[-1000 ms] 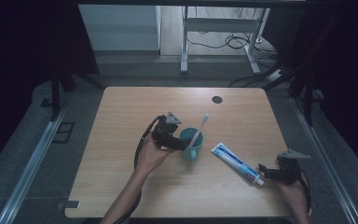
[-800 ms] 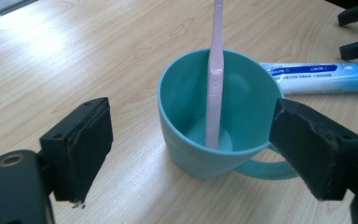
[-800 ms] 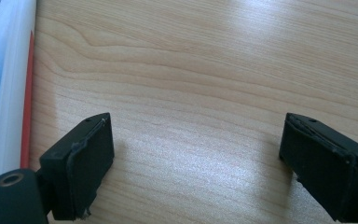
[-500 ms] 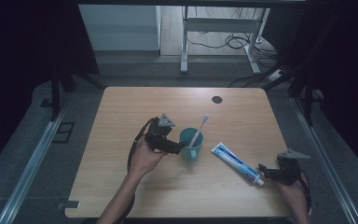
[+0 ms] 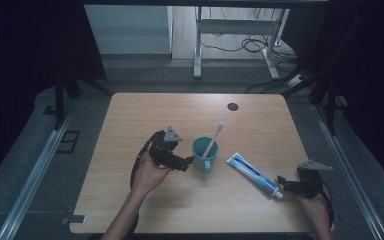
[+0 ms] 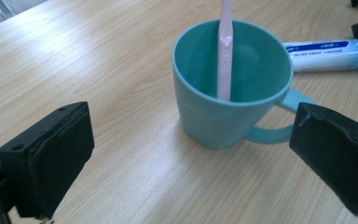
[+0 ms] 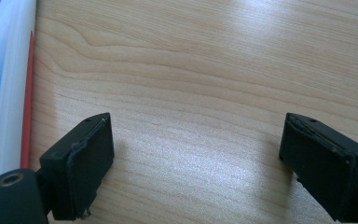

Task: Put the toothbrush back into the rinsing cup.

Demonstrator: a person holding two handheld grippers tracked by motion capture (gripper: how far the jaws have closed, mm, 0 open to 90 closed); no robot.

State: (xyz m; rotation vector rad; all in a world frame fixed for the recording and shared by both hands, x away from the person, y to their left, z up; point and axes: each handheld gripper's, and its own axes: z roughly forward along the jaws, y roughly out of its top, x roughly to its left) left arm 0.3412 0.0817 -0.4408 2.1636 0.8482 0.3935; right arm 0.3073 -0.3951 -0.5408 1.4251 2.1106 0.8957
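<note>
the left gripper (image 5: 189,161), its jaws just spread wide and empty, sits at nine o'clock of the teal mug (image 5: 204,154) mid-table, toothbrush (image 5: 213,140) propped inside, seemingly freshly released, while the right gripper (image 5: 281,181) waits open by the toothpaste tube (image 5: 254,174).

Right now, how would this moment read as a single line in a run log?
left gripper: jaws just opened, off teal mug | toothbrush: upright in mug | right gripper: open, beside toothpaste tube | table
</note>
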